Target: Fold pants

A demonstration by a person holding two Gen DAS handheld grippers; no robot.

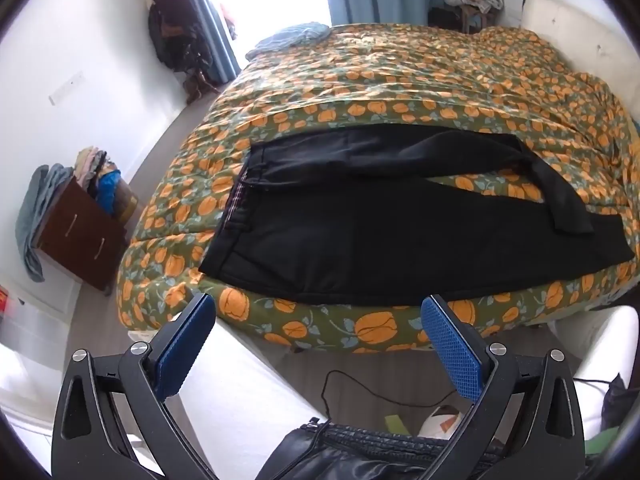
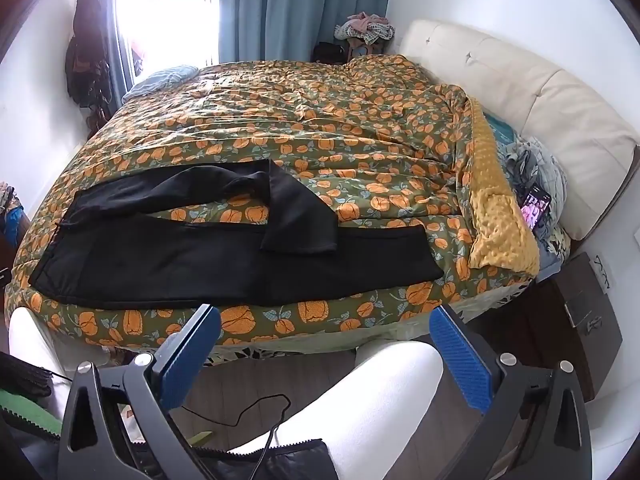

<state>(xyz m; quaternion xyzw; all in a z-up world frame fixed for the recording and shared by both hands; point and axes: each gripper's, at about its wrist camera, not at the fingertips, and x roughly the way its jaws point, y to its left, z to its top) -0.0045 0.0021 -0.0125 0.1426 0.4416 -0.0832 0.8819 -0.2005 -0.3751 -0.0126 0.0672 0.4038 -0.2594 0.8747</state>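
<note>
Jaws stand wide apart on both the left gripper (image 1: 319,316) and the right gripper (image 2: 325,328), each holding nothing and held short of the bed's near edge. The black fabric pants (image 1: 360,236) lie flat along the near side of the orange-and-green pumpkin-print quilt (image 1: 400,80), waistband leftward, the far leg bent back across the near one.
</note>
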